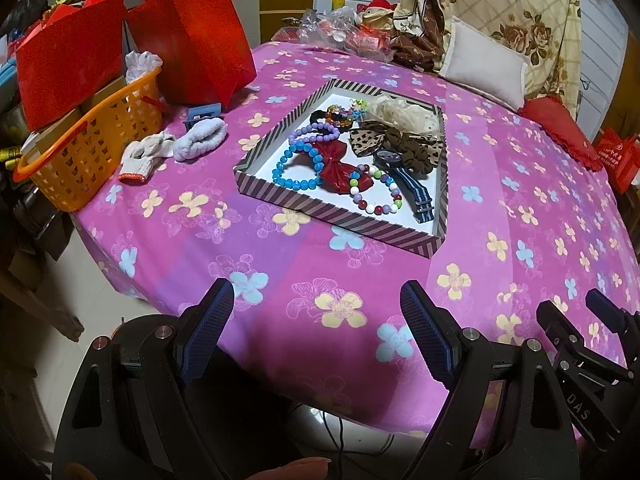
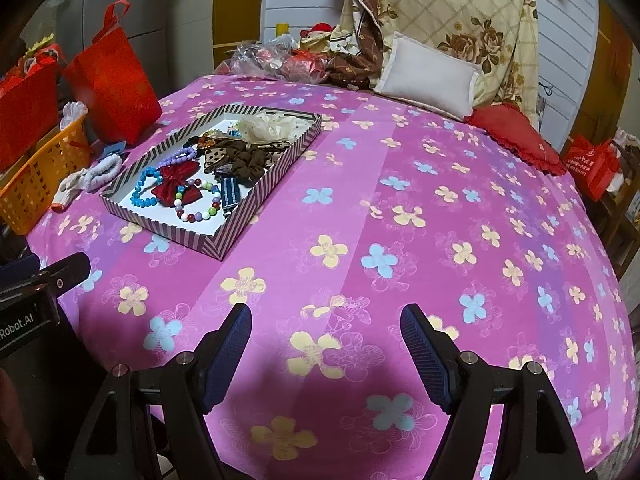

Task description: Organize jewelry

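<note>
tray: a shallow striped box lid [image 1: 344, 222] is seen mid-frame in the left wrist view, upper left in the right wrist view [image 2: 256, 196], sitting on the pink flowered tabletop [image 1: 280, 320]
jewelry: everything is already gathered inside the tray – blue bead bracelet [image 1: 298, 168], purple bead bracelet [image 1: 314, 133], multicolour bead bracelet [image 1: 374, 194], striped-strap watch [image 1: 412, 188], red bow [image 1: 340, 168], leopard bow [image 1: 372, 136], brown scrunchie [image 1: 416, 152], cream scrunchie [image 1: 404, 114]
arrangement: pretty jumbled tbh, pieces are overlapped and touching, no neat rows can be made out
left hand-held gripper: [image 1: 316, 332] held low at the bottom of the frame, fingers spread wide, nothing held between them, well short of the tray
right hand-held gripper: [image 2: 326, 344] same deal, spread wide and empty, over bare cloth at the bottom of its frame, tray off to its upper left
stage: can't be settled from this alone – it fits jewelry dropped in and awaiting sorting, or a job considered finished once all is collected in the tray
next move: if sorting is wanted, a careful pinch on a single bracelet would be needed, since beads are rolled easily and neighbours get dragged along
clutter: orange basket [image 1: 92, 152], red bags [image 1: 188, 36] and a white glove [image 1: 144, 156] are left at the left of the frame
</note>
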Demonstrator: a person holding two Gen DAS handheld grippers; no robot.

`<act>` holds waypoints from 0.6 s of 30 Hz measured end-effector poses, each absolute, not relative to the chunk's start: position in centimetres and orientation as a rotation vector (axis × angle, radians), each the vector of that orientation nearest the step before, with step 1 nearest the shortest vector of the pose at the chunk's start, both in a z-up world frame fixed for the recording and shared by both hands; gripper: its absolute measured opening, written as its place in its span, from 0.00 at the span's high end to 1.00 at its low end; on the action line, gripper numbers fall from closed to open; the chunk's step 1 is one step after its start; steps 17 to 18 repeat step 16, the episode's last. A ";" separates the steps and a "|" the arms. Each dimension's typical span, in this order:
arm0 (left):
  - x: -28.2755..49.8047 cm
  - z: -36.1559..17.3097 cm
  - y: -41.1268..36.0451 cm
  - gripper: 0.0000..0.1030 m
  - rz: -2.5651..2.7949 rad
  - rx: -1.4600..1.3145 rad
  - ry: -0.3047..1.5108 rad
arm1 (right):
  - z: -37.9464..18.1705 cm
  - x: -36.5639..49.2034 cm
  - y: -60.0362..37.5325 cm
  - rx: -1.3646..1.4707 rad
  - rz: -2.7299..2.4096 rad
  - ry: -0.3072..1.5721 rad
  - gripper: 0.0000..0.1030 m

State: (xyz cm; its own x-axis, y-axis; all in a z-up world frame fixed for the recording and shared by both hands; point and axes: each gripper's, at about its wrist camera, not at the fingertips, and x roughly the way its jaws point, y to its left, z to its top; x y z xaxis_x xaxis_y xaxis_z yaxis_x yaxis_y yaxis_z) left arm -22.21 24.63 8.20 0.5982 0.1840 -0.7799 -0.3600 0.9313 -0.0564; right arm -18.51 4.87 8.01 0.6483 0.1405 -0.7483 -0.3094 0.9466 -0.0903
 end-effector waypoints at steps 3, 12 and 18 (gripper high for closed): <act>-22.2 8.3 24.3 0.17 0.319 -0.209 0.880 | 7.8 -18.6 4.7 -0.208 0.268 0.829 0.27; -22.1 9.4 23.0 0.17 0.326 -0.183 0.867 | 7.6 -18.7 2.9 -0.164 0.289 0.834 0.27; -21.9 9.7 22.0 0.17 0.347 -0.154 0.871 | 7.4 -18.7 1.6 -0.138 0.290 0.836 0.27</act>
